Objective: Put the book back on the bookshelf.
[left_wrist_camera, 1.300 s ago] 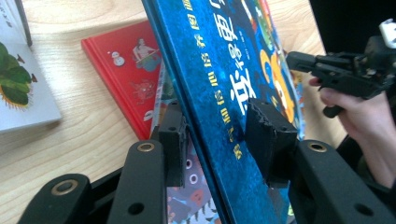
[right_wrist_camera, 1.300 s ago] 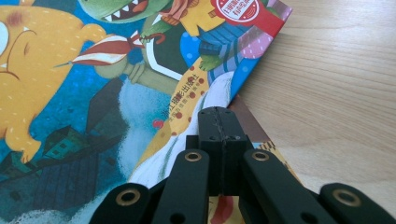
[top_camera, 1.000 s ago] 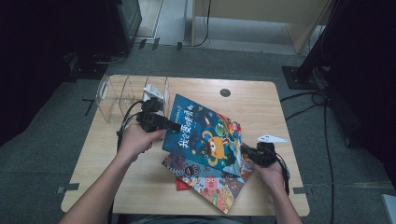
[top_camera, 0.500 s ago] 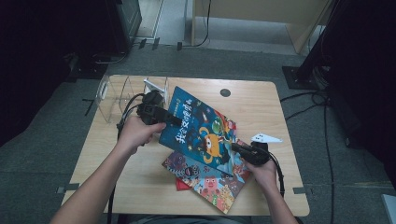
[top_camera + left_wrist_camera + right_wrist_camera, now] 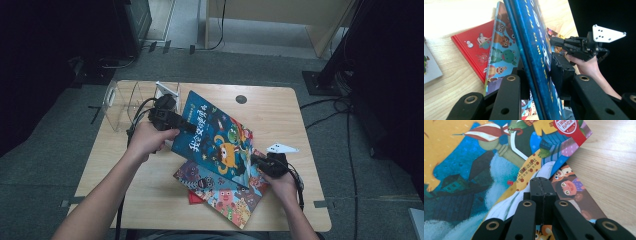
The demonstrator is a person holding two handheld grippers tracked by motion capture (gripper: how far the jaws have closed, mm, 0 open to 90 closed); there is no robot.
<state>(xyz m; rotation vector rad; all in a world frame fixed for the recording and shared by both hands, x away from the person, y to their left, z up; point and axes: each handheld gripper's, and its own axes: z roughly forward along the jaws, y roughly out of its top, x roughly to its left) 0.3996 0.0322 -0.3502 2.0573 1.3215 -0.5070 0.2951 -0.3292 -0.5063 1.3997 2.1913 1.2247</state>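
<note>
A blue picture book (image 5: 216,137) with a yellow cartoon creature on its cover stands tilted, its left edge raised off the table. My left gripper (image 5: 186,126) is shut on that edge; in the left gripper view the book (image 5: 534,50) sits between the pads (image 5: 560,72), and the jaws have just been closing on it. My right gripper (image 5: 257,161) is shut with nothing in it, its tips (image 5: 541,182) against the book's lower right corner (image 5: 524,170). Under it lie a colourful monster book (image 5: 222,192) and a red book (image 5: 474,50).
A clear acrylic rack (image 5: 120,102) stands at the table's back left with a white item (image 5: 167,90) beside it. A round black hole (image 5: 241,99) marks the wooden tabletop (image 5: 280,115). A pale book corner (image 5: 430,66) lies to the side. Cables run over the dark floor.
The blue book's left edge has tipped up a little higher in the left gripper. The right gripper has stayed at the book's lower right corner.
</note>
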